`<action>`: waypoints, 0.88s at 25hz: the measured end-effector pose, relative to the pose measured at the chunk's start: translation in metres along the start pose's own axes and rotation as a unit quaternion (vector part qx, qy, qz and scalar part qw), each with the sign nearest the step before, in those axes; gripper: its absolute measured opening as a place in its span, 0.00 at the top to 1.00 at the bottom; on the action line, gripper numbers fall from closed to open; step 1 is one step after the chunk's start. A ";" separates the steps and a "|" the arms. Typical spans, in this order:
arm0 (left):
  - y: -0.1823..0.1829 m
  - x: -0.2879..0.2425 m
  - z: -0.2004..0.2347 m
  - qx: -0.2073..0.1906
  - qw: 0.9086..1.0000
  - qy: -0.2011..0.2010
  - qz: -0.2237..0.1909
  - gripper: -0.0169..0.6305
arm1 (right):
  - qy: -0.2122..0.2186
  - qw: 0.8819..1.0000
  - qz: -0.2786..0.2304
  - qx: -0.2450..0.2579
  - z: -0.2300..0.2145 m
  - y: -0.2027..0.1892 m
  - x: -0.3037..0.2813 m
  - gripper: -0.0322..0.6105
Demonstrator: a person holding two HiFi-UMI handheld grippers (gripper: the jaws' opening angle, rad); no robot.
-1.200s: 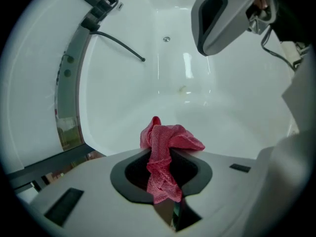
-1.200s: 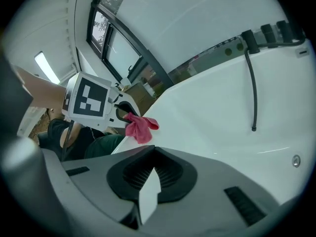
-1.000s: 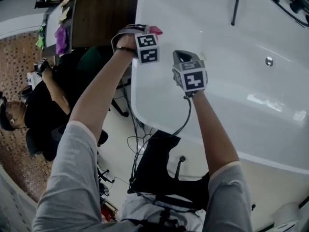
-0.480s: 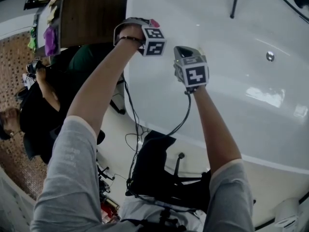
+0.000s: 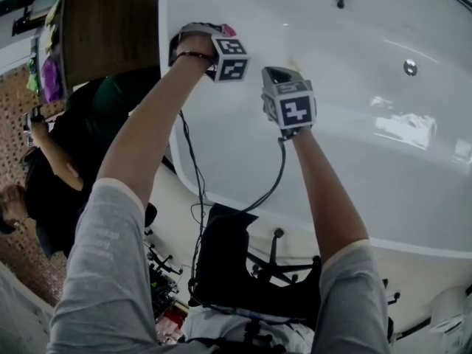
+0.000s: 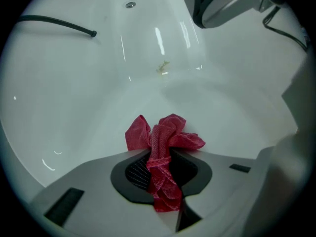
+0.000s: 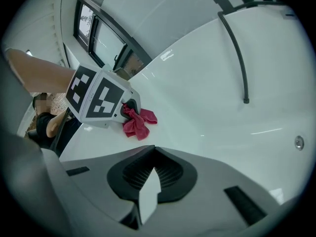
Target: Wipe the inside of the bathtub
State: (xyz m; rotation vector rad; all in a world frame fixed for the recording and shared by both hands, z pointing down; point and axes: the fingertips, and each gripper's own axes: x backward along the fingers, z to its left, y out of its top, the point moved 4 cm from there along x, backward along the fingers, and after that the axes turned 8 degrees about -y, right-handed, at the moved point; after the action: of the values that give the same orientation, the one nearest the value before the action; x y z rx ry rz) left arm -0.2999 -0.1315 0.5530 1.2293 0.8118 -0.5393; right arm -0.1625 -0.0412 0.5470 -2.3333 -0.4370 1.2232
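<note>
The left gripper [image 6: 163, 158] pinches a crumpled red mesh cloth [image 6: 165, 132] near the inner wall of the glossy white bathtub [image 5: 354, 146], right gripper [image 7: 150, 177] closed on nothing beside it; rubbed hard, the cloth might drag free

Tub [image 5: 383, 183] is glossy white all over, with a thin black hose [image 6: 54, 23]. The cloth [image 6: 163, 137] is a deep pinkish red with a fine woven mesh pattern. The left gripper [image 6: 165, 157] and right gripper [image 7: 154, 169] are both light grey, and the fingers [image 6: 133, 171] are lined with black ribbing. Cubes [image 5: 233, 59] have black-and-white square markers. Sleeves [image 5: 103, 271] are grey, the cabinet [image 5: 110, 28] is dark brown wood grain, and the floor [image 5: 11, 102] is speckled reddish brown.
</note>
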 end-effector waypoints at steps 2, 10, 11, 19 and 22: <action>0.010 -0.006 0.002 -0.005 1.000 -0.003 0.002 0.85 | -0.005 1.000 0.004 -0.007 -0.009 -0.010 -0.005 0.94; 0.058 -0.030 0.005 -0.029 0.999 -0.014 -0.007 0.85 | -0.022 0.999 0.013 -0.024 -0.043 -0.036 -0.020 0.94; 0.063 -0.033 0.005 -0.031 0.999 -0.016 -0.007 0.85 | -0.024 0.999 0.014 -0.024 -0.048 -0.038 -0.022 0.94; 0.109 -0.064 0.003 -0.046 0.999 -0.024 -0.010 0.85 | -0.059 0.997 0.031 -0.035 -0.091 -0.070 -0.040 0.94; 0.127 -0.075 0.001 -0.051 0.998 -0.025 -0.013 0.85 | -0.064 0.996 0.039 -0.041 -0.103 -0.083 -0.045 0.94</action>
State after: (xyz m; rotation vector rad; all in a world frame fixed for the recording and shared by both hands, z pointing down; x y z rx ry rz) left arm -0.2507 -0.1025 0.6893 1.1083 0.8053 -0.5409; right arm -0.1071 -0.0190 0.6729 -2.3682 -0.4519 1.4232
